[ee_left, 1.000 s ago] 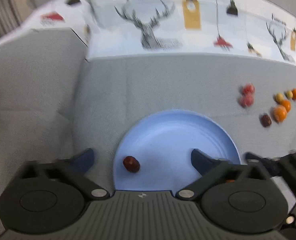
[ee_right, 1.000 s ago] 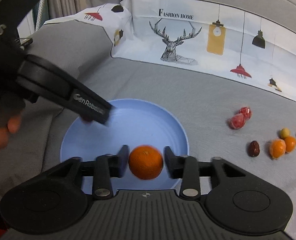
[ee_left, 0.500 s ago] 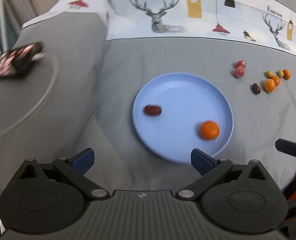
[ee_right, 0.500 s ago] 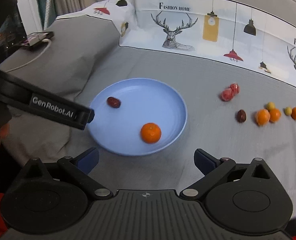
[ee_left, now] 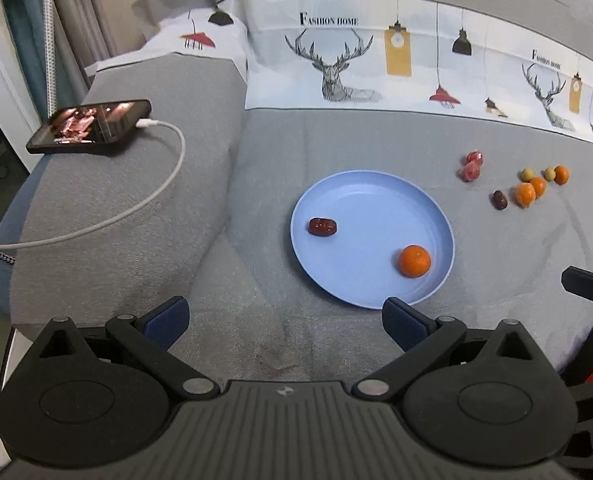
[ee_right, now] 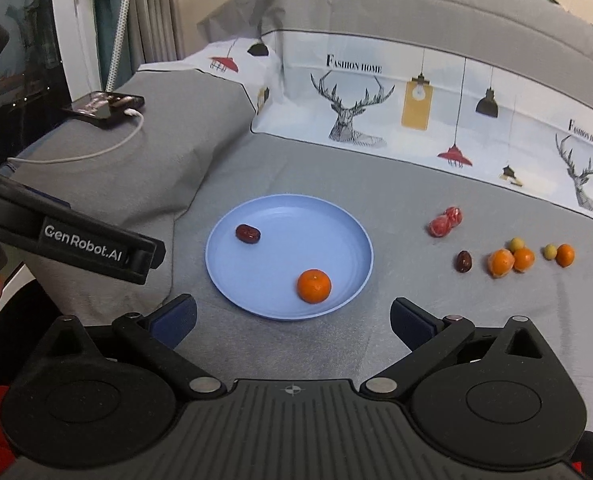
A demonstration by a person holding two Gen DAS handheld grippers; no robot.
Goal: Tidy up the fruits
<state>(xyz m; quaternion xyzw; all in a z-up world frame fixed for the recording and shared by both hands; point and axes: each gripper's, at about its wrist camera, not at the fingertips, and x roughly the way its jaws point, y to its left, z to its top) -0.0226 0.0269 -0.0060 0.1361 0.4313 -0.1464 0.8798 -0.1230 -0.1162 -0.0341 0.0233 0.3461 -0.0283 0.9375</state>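
While the blue plate (ee_right: pixel 348 236) sits flat on the grey bed cover (ee_right: pixel 376 184), an orange (ee_right: pixel 314 285) lies on its near right part and a dark red date (ee_right: pixel 248 233) on its far left part, the two well apart. Off to the right of the plate, loose on the cover, are two pink-red fruits (ee_right: pixel 445 221) touching each other, a second date (ee_right: pixel 463 261), then a cluster of small oranges (ee_right: pixel 511 261) with two yellow-green berries (ee_right: pixel 549 251) among them. Nearest me, the right claw (ee_right: pixel 292 320) hangs above the cover just short of the plate's near rim, jaws spread wide with nothing between them; they have just been opening. The left claw (ee_left: pixel 284 322) is likewise wide and empty, short of the plate and a little to its left. Further left, on a raised grey cushion (ee_left: pixel 128 184), a phone (ee_left: pixel 90 126) lies with its screen lit and a white cable (ee_left: pixel 136 208) plugged in. A pillow printed with deer and lamps (ee_left: pixel 376 64) runs along the back.
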